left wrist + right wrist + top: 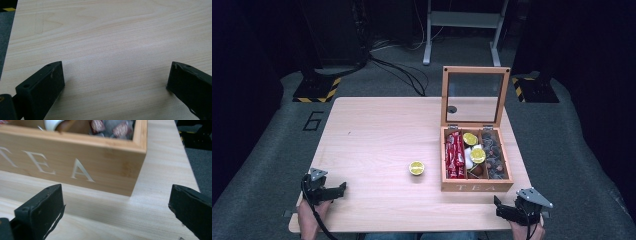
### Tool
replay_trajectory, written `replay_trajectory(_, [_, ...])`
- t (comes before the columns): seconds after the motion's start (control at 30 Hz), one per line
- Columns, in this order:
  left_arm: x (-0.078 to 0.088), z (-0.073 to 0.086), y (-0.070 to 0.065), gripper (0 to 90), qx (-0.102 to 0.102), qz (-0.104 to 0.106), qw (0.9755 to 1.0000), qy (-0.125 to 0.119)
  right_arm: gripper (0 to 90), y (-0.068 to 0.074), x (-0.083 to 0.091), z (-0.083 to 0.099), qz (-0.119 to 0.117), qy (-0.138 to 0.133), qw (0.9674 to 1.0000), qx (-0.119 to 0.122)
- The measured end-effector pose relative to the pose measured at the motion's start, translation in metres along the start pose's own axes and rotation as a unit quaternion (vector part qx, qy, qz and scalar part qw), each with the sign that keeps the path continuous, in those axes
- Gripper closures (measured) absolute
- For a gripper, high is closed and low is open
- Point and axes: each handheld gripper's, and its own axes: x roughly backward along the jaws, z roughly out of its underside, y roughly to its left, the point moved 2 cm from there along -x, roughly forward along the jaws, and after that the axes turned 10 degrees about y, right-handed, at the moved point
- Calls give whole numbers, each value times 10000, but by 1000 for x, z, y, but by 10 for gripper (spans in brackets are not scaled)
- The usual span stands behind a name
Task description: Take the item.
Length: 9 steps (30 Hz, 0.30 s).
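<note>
Tea box (476, 187): wooden, lettered "TEA" on its front wall, standing on the right half of the table (372, 130) with its glass-paned lid (474, 96) raised upright at the back. We count three compartments running front to back. In the left one we see red sachets (454, 155); in the middle one, two lemon halves (477, 154), cut faces up, with something white beside them and a brown item toward the front that we cannot identify; in the right one, dark wrapped pieces (493, 155).

Loose lemon half (416, 168): cut face up, lying on the bare table near the left of the box, apart from it.

Left gripper (343, 188): held in a hand (307, 216) at the near left corner of the table, well apart from the box and the loose lemon half. In the left gripper view (115, 77) we find its jaws spread wide over plain wood, with nothing between them.

Right gripper (497, 201): held at the near right edge of the table, just in front of the box's right front corner. In the right gripper view (116, 200) its jaws stand wide apart and hold nothing; the lettered front wall (72, 162) rises close ahead, and we make out wrapped pieces (113, 127) over the rim.

Surroundings: grey floor (272, 145) around the table, marked with a dark figure 6 (313, 120) to the left; yellow-and-black striped bases (317, 90) behind.
</note>
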Motion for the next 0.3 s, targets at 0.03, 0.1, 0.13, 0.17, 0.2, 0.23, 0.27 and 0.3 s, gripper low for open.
replay_trajectory(0.03, [0,0,0,7,0,-1,10000,0,0,-2,-3,2,20,48,10000,-15])
replay_trajectory(0.1, [0,0,0,7,1,-1,10000,-1,0,-5,-9,3,30,105,9999,-29])
replay_trajectory(0.13, [0,0,0,7,0,0,10000,0,0,-6,-11,3,47,124,9999,-37])
replay_trajectory(0.17, [0,0,0,7,-16,-12,10000,-29,0,-8,-12,3,40,123,9999,-28])
replay_trajectory(0.2, [0,0,0,7,-5,0,10000,-3,0,-9,-14,3,25,124,9999,-61])
replay_trajectory(0.23, [0,0,0,7,-7,-2,10000,-3,0,-10,-15,3,40,164,9998,-59])
replay_trajectory(0.27, [0,0,0,7,-8,-3,10000,-4,0,-11,-17,2,41,192,9998,-62])
replay_trajectory(0.3, [0,0,0,7,-9,-4,10000,-5,0,-12,-18,2,24,216,9998,-30])
